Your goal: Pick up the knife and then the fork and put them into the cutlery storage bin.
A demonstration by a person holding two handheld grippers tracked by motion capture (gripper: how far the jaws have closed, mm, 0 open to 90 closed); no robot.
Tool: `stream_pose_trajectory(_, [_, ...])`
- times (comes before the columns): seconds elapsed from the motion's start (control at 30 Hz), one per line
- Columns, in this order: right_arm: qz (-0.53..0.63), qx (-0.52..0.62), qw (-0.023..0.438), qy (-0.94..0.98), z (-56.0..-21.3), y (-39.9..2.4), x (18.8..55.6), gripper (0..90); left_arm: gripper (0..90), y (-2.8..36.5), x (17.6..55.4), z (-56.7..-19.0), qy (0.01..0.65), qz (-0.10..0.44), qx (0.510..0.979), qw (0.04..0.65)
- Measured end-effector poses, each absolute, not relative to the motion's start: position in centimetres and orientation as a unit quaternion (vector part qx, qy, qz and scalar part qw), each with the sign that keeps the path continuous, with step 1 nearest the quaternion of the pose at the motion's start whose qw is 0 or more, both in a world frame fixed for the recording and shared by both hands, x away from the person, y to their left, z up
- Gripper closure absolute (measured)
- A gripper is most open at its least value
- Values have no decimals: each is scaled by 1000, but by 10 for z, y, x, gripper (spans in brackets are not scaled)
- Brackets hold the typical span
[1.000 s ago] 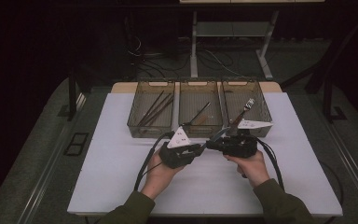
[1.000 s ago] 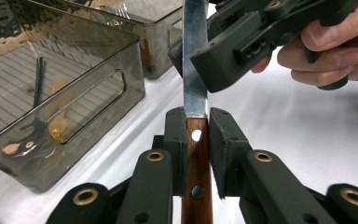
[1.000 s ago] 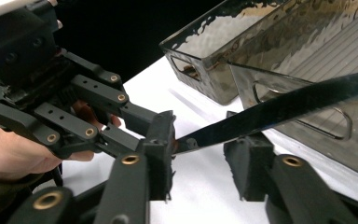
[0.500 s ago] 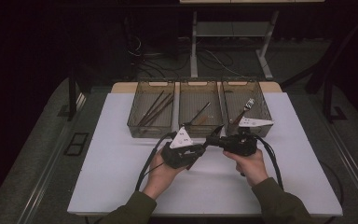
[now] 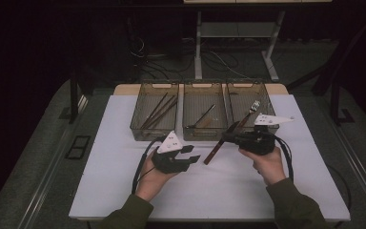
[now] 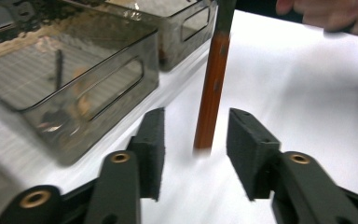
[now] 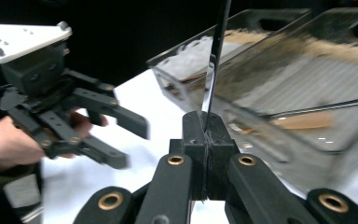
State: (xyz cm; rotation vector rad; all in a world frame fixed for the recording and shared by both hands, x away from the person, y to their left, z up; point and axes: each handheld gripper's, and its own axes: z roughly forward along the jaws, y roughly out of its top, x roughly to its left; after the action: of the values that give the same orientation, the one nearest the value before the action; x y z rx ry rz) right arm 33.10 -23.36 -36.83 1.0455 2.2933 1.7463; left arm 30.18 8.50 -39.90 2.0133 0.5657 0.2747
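R tongs clamp the brush mid-shaft, wooden handle angled down over the table. L tongs have just been opening, pads clear either side of handle – looks like handover done to R.

A reddish-brown handle, smoky translucent trays, white table.

I count three mesh trays on the table, two grippers in my hands, and one brown-handled knife held.
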Motion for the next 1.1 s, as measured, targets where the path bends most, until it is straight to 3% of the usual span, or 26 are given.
stream_pose_trajectory(0.3, [558, 363, 81, 742, -340, -273, 342, 895, 409, 126, 300, -405, 243, 106, 820, 508])
stream_pose_trajectory(0.73, [526, 393, 151, 738, -288, -320, 370, 895, 140, 165, 290, -421, 264, 103, 815, 505])
stream_pose_trajectory(0.97, [480, 418, 179, 750, -286, -335, 395, 895, 18, 178, 285, -426, 274, 103, 816, 498])
stream_pose_trajectory(1.1, [448, 437, 194, 756, -293, -347, 407, 895, 0, 180, 283, -428, 274, 101, 819, 494])
